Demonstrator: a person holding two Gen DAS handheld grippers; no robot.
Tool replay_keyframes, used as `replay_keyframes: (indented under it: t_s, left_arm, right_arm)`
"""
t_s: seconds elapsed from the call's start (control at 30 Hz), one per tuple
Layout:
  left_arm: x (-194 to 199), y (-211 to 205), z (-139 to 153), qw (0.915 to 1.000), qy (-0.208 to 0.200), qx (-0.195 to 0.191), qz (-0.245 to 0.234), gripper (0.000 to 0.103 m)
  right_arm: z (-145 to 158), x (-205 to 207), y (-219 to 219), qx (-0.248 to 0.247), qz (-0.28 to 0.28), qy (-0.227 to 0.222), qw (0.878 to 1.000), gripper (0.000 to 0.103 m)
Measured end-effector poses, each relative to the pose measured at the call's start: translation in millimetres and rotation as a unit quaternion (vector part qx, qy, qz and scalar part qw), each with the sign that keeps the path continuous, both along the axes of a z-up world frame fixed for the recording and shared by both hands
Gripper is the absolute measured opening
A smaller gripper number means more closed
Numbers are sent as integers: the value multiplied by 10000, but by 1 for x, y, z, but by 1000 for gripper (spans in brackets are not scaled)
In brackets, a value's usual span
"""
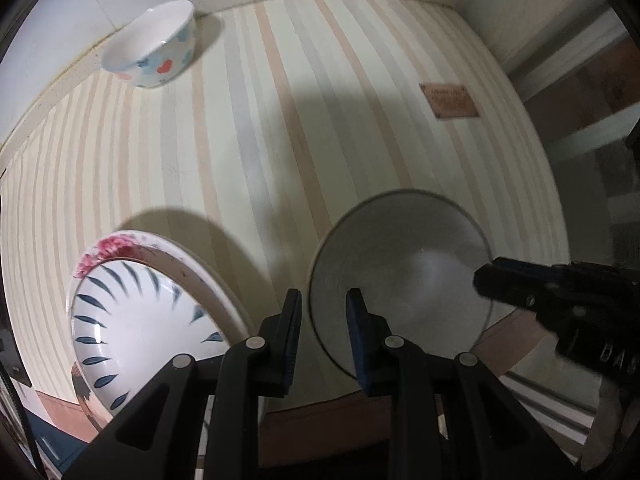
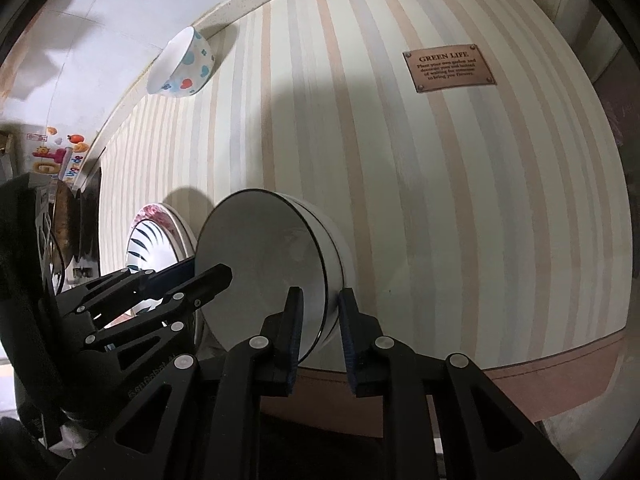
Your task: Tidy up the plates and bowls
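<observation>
A white bowl with a thin dark rim (image 1: pixel 400 264) (image 2: pixel 260 256) hangs by the table's near edge, held from two sides. My left gripper (image 1: pixel 325 312) (image 2: pixel 196 276) is shut on its left rim, one finger inside and one outside. On the opposite rim my right gripper (image 2: pixel 320 312) (image 1: pixel 484 276) is shut, with the bowl's wall filling the gap between its pads. Left of it, a bowl with blue leaf strokes (image 1: pixel 140 320) (image 2: pixel 148 240) sits in a plate with a pink floral rim (image 1: pixel 104 252) (image 2: pixel 154 212). A small bowl with red and blue hearts (image 1: pixel 152 52) (image 2: pixel 182 64) stands at the far edge.
The table wears a striped cloth (image 1: pixel 280 140) (image 2: pixel 400 180) with a brown label (image 1: pixel 450 101) (image 2: pixel 448 69) at the right. A white wall runs behind the table. The cloth's brown hem marks the near edge, right below the held bowl.
</observation>
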State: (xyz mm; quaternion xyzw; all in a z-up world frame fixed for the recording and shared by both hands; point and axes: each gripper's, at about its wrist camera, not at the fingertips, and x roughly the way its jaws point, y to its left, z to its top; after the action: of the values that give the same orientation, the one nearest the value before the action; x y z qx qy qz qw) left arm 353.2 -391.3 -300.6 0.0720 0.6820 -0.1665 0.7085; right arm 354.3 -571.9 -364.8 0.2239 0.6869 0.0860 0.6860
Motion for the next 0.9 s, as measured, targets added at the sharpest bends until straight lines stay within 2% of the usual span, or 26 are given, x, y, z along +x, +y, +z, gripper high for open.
replay_keyframes:
  t_s: [0.17, 0.2, 0.27, 0.33, 0.47, 0.57, 0.7, 0.8, 0.9]
  left_arm:
    - [43, 35, 46, 9976, -381, -303, 488, 22]
    - [57, 44, 53, 9964, -485, -321, 618, 23]
    - [93, 70, 63, 9920, -735, -279, 985, 26]
    - [125, 95, 64, 9870, -871, -224, 1328, 26]
    - [187, 139, 42, 9780, -841, -139, 1902, 26]
    - [220, 158, 14, 9759, -607, -111, 2094, 26]
    - [242, 170, -18, 9748, -262, -238, 2202, 26]
    - [251, 168, -38, 9752, 75, -359, 2182, 26]
    - [258, 167, -54, 9752, 223, -355, 2174, 26]
  right_arm:
    - [34, 20, -12, 49, -109, -305, 9995, 24]
    - [42, 29, -12, 72, -114, -401, 9991, 26]
    - [58, 53, -10, 147, -120, -643, 9977, 43]
    - [70, 85, -1, 194, -65, -917, 9956, 47]
    - [69, 149, 31, 358, 32, -1169, 9925, 47]
    - [48, 203, 62, 398, 94, -1149, 9925, 47]
    - [15, 254, 93, 282, 192, -934, 9950, 47]
    - [-9, 278, 104, 273, 178, -697, 9970, 47]
    - [-25, 293, 111, 265, 176, -534, 9981, 47]
